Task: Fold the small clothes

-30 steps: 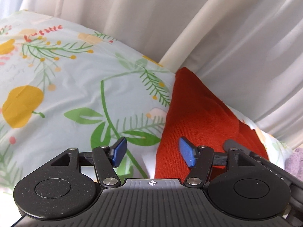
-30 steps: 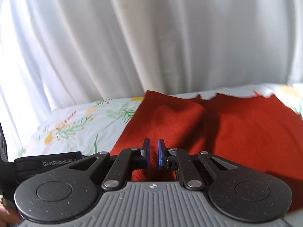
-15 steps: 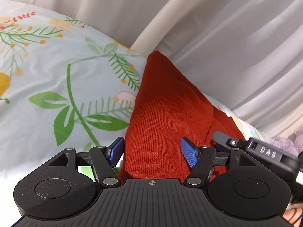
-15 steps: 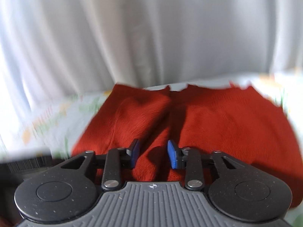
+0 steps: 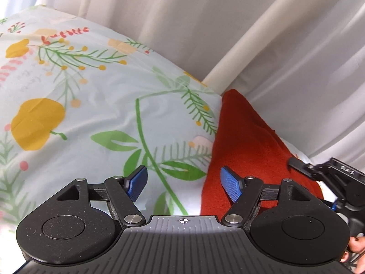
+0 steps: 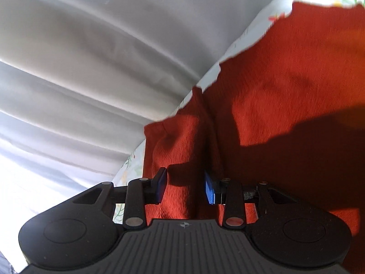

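Left wrist view: left gripper (image 5: 183, 183) over a smooth sheet (image 5: 95, 105) printed with yellow flowers and green sprigs, pleated white curtain (image 5: 251, 29) behind. Jaws wide apart, just opened a little further, gripping nothing; only printed sheet between the ribbed blue pads (image 5: 231, 186). Red knitted garment (image 5: 246, 150) lying to the right, a pointed wedge, its edge just behind the right-hand pad. Seen here alone: right gripper (image 5: 296, 163) coming in from the right above the knit, fingertips of a hand (image 5: 357, 247) at the corner.

Right wrist view, rolled sideways: red garment (image 6: 285, 86) filling most of the frame, ragged far edge, raised fold running up from the right gripper (image 6: 185, 187). Jaws partly open after a recent widening, fold between the pads, not pinched.
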The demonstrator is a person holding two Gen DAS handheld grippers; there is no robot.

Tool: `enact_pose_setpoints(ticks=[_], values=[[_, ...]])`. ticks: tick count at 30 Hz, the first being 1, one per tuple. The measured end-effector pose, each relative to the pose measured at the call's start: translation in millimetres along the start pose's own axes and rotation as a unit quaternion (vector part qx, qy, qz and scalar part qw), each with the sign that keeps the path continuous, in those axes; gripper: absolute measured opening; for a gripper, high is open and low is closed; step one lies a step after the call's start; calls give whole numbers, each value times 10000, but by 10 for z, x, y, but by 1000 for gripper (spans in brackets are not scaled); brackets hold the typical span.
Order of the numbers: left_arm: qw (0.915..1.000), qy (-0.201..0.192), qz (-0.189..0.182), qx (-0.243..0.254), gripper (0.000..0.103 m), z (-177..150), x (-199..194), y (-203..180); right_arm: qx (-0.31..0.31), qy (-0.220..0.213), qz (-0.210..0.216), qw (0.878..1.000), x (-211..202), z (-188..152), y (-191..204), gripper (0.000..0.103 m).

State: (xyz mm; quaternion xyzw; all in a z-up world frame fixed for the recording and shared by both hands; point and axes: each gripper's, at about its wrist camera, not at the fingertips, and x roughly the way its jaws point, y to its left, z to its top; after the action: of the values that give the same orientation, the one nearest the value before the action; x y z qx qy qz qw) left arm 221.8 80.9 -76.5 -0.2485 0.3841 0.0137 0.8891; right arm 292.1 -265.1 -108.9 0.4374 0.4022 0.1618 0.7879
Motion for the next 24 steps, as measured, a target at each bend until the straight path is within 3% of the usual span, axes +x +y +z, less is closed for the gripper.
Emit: enact_pose_setpoints(ticks=[4,6,10,14,19,24], values=[[9999,-3,89,-102,76,8,22,48,-407,-230,-286,9985,-235,1,50,56],[9998,46,106,-144,76,2,57,52,-376,-217,-278,9987,-283,14,-14,56],[9998,121,80,-111,76,-31,82,10,-222,64,-26,9997,-125,56,-42,48],[9999,114,-10,-27,76,-22,54,-8,-422,177,69,9989,54,48,21,23],[9998,129,-100,-88,76,-32,42,-4,-171,272,200,9993,122,83,-36,30],[9999,116,-98,-4,76,-45,23,-35,242,312,413,9984,189,109,-133,30]])
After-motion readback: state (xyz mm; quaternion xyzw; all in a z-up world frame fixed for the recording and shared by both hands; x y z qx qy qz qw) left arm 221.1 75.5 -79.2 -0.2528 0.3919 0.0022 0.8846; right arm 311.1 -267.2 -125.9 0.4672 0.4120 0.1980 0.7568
